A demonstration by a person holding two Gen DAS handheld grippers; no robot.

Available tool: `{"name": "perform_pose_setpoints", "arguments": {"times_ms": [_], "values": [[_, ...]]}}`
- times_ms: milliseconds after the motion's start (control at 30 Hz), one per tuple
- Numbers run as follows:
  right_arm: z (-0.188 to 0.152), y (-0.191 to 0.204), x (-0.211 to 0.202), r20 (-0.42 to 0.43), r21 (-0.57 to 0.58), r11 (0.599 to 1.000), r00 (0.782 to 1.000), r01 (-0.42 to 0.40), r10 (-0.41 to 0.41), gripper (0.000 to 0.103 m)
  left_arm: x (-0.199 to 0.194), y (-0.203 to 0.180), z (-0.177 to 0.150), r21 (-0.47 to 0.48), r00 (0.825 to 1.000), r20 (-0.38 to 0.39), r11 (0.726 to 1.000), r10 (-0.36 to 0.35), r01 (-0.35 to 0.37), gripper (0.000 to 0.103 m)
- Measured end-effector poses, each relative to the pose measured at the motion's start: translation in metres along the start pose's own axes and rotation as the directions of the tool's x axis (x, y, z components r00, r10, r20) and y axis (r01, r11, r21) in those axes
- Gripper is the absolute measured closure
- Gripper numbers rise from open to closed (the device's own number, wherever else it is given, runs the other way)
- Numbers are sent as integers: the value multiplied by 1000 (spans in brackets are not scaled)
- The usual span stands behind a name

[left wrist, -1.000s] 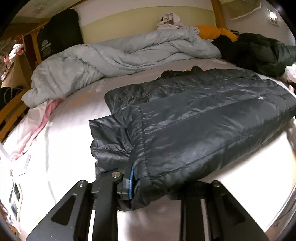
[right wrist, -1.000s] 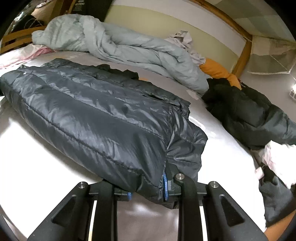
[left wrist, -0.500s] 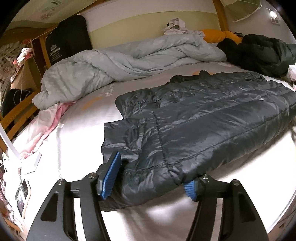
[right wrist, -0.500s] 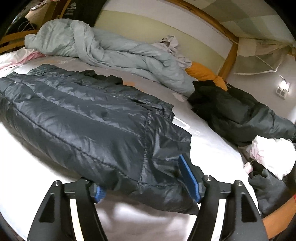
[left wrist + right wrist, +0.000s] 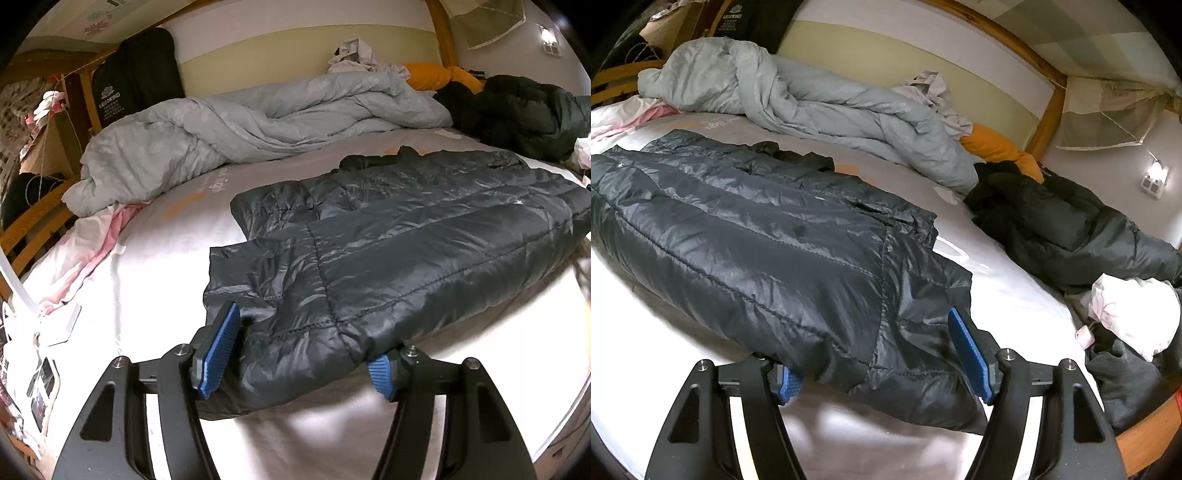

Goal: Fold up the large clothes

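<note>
A dark grey quilted puffer jacket point(image 5: 406, 251) lies folded lengthwise on the white bed sheet point(image 5: 155, 266); it also shows in the right wrist view point(image 5: 757, 236). My left gripper point(image 5: 299, 354) is open, its blue pads either side of the jacket's near left corner, which rests loose between them. My right gripper point(image 5: 882, 358) is open around the jacket's near right corner in the same way. Neither gripper holds the fabric.
A crumpled light grey duvet point(image 5: 236, 125) lies along the far side of the bed. A second dark jacket point(image 5: 1063, 221) and white clothes point(image 5: 1134, 310) are heaped at the right. Pink-white cloth point(image 5: 85, 254) and a wooden bed rail point(image 5: 33, 221) are at the left.
Both grippers opened and let go of the jacket's near corners, then drew back a little. The jacket has settled flat on the sheet.
</note>
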State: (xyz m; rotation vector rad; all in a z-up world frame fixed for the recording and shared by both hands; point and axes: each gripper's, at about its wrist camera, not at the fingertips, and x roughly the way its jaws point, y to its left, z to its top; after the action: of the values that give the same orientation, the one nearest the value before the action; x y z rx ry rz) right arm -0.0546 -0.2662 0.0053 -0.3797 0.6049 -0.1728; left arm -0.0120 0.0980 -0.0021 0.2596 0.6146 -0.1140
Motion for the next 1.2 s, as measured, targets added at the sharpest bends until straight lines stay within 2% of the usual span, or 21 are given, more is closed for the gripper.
{"name": "perform_pose_setpoints", "arguments": {"times_ms": [233, 400, 500, 633, 733, 800, 867, 933, 967, 1067, 1133, 1200], "values": [[6, -3, -3, 8, -2, 1000, 1000, 1, -1, 31, -3, 3, 8, -5, 1000, 10, 1000, -3, 3, 40], [30, -11, -3, 33, -1, 1000, 999, -14, 14, 30, 1, 8, 42, 13, 998, 51, 1000, 22, -23, 34], [60, -19, 3, 79, 0, 1000, 997, 12, -12, 17, 18, 13, 79, 35, 996, 71, 998, 51, -54, 28], [115, -34, 45, 64, 41, 999, 997, 34, -37, 15, 61, 26, 129, 23, 995, 61, 997, 75, -76, 22], [149, -41, 90, 35, 87, 996, 999, 15, -18, 15, 110, 29, 159, 36, 994, 36, 994, 107, -108, 16], [169, -45, 129, 11, 121, 993, 1000, 9, -10, 14, 141, 32, 169, 32, 992, -1, 992, 126, -126, 16], [181, -49, 167, -44, 161, 987, 999, 6, 1, 14, 160, 39, 172, -33, 995, -28, 994, 101, -102, 16], [185, -55, 187, -96, 209, 978, 995, 18, 2, 14, 161, 49, 170, -104, 997, -12, 991, 81, -82, 16], [185, -60, 187, -91, 243, 970, 996, 16, 7, 14, 153, 55, 167, -136, 997, 12, 988, 78, -76, 13], [178, -79, 162, -12, 290, 957, 1000, -13, 18, 14, 119, 72, 155, -181, 990, 126, 983, 66, -42, 0], [170, -89, 141, 34, 295, 955, 999, -13, 3, 13, 97, 82, 147, -189, 982, 180, 982, 58, -24, 0], [160, -100, 123, 58, 288, 958, 998, -5, -12, 13, 83, 91, 141, -196, 983, 182, 981, 37, 0, 0]]}}
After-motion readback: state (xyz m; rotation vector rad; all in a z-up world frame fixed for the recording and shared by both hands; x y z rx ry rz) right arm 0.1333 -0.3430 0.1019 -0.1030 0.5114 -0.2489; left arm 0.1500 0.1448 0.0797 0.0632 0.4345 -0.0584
